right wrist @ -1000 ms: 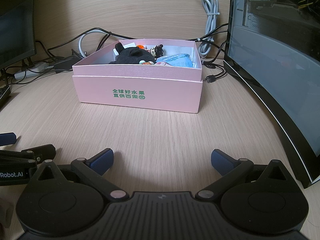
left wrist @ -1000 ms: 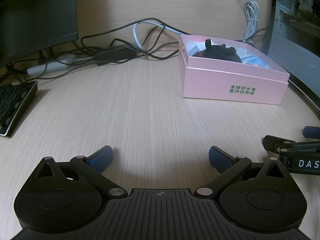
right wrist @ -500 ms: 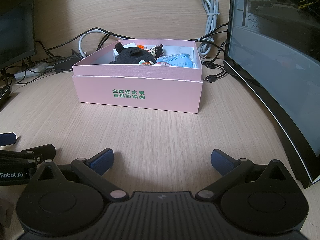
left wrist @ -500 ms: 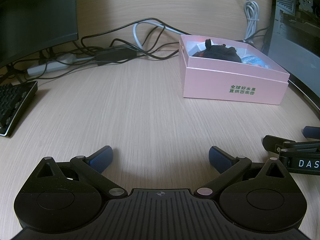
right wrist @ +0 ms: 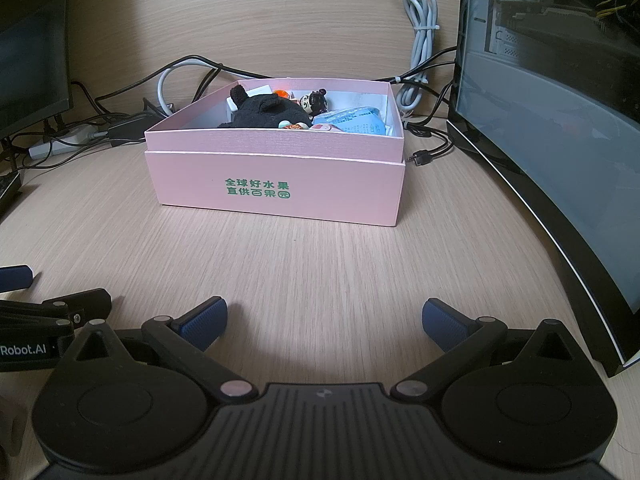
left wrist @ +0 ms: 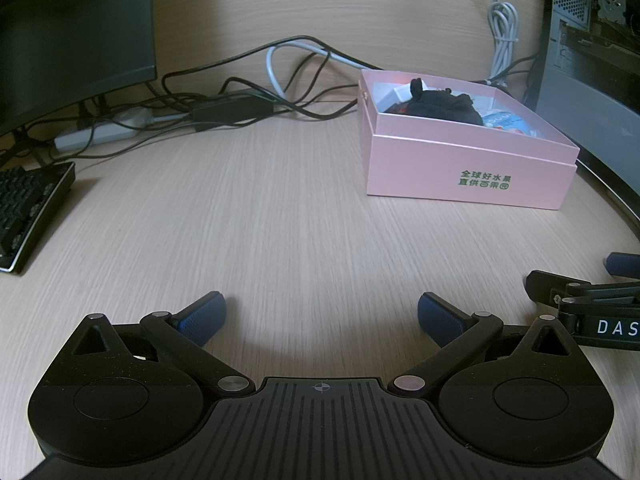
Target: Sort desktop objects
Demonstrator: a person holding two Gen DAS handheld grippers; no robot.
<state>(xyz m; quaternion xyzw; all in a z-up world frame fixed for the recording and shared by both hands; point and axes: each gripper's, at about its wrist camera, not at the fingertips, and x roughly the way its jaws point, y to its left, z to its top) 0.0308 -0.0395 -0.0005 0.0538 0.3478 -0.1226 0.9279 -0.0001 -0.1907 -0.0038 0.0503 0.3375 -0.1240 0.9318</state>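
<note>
Nothing has moved since a second ago: both grippers sit where they were, low over the desk, and the box has not shifted. Left gripper fingers spread wide, nothing between them, only bare wood. Right gripper the same, wide apart and empty. They sit side by side (each one's linkage pokes into the edge of the other's view).

Pink box stands open on the desk, straight ahead of the right gripper and off to the right of the left one, well apart from both. Inside: a black plush toy, a small dark-haired figurine just behind it, a blue packet toward the right wall, plus something white and a bit of orange I can't identify.

Progress, as a judgement: sorting looks done or very nearly. No loose small items show on the open desk between the grippers and the box. What's left out is fixed gear: cables behind the box, a keyboard at far left, a monitor above it, a PC case on the right. If anything still needs sorting, it lies outside both views. No lid for the box visible, so can't say whether closing is part of it.
</note>
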